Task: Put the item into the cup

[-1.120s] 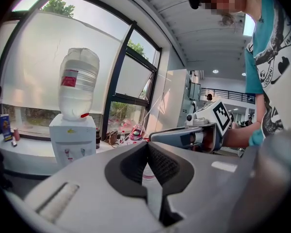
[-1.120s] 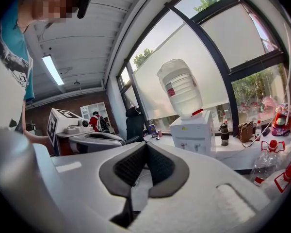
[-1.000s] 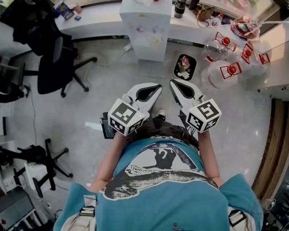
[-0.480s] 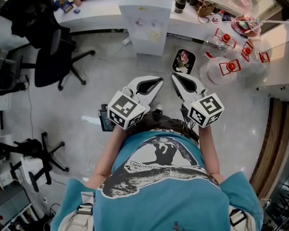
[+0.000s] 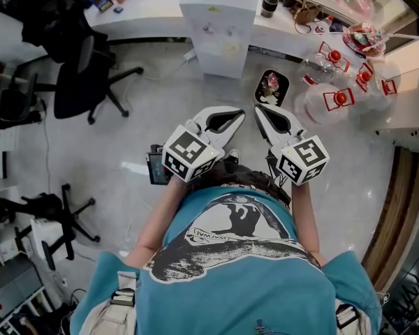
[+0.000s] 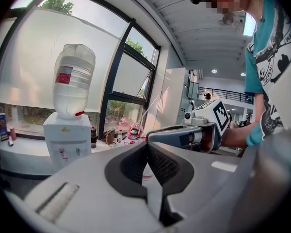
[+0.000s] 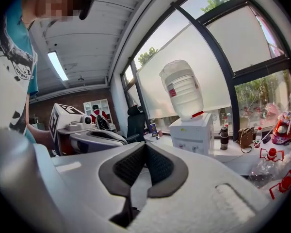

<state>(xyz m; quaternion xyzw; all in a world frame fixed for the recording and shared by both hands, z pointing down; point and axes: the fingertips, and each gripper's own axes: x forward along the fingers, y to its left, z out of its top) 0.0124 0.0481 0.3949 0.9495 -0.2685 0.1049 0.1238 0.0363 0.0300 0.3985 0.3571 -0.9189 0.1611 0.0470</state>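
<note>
Close in front of the person's teal shirt [image 5: 237, 257], the left gripper [image 5: 239, 113] and the right gripper [image 5: 260, 110] are held side by side over the pale floor [image 5: 167, 103], near each other but not touching, each with its jaws pressed together and empty. On the far white counter [image 5: 146, 16], just right of the water dispenser [image 5: 218, 26], stands a dark cup-like vessel [image 5: 270, 2], well apart from both grippers; which thing is the item I cannot tell

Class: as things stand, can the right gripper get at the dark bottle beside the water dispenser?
Probably not yet: the right gripper, shut and empty, is held close to the person, with open floor before the dark bottle. Nothing blocks the way.
</note>
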